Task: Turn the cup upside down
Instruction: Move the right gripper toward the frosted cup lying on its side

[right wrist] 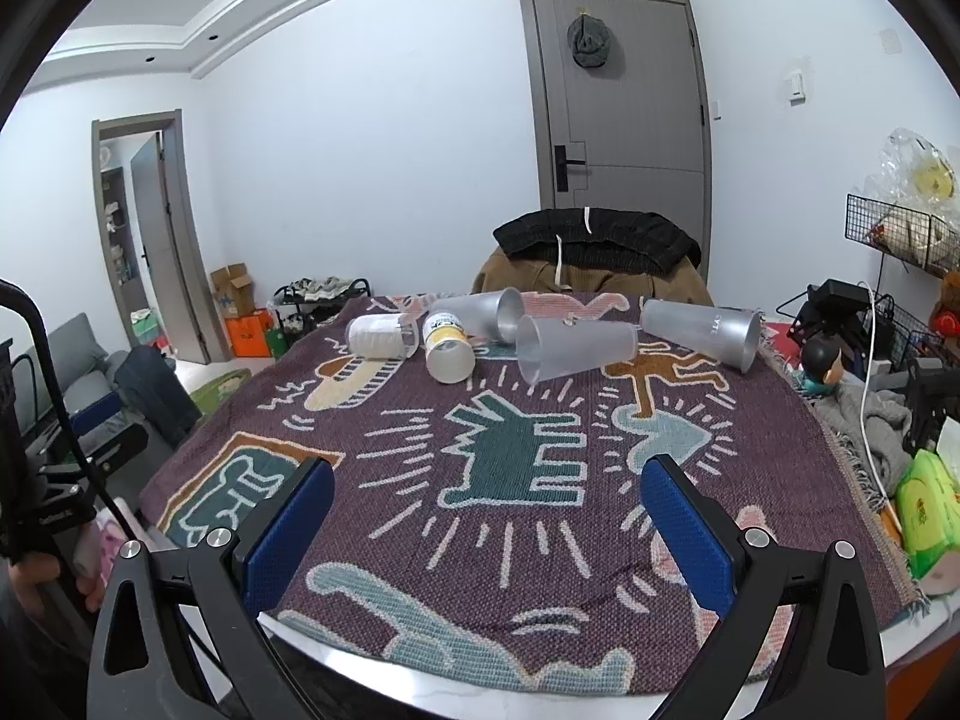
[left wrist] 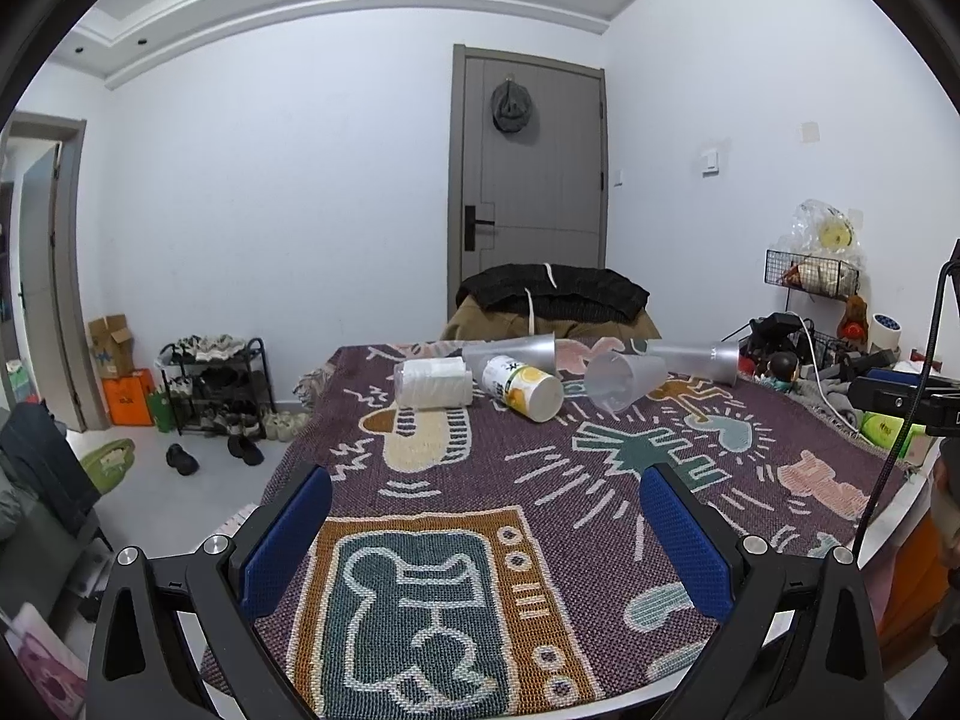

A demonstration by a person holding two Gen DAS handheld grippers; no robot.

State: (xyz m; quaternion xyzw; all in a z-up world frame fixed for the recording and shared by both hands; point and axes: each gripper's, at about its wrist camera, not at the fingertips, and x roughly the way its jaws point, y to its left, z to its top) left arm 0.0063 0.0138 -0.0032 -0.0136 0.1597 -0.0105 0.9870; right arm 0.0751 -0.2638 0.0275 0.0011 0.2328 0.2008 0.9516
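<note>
Both the left claw [left wrist: 486,495] and right claw [right wrist: 487,489] gape apart, holding nothing, over the patterned desk [right wrist: 510,546]. The clear cup [right wrist: 573,348] lies on its side at the far end among other toppled cups.

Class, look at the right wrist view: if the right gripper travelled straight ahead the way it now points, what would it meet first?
Probably the frosted clear cup lying on its side, mouth toward the camera. The patterned cloth before it looks free; depth is uncertain.
</note>
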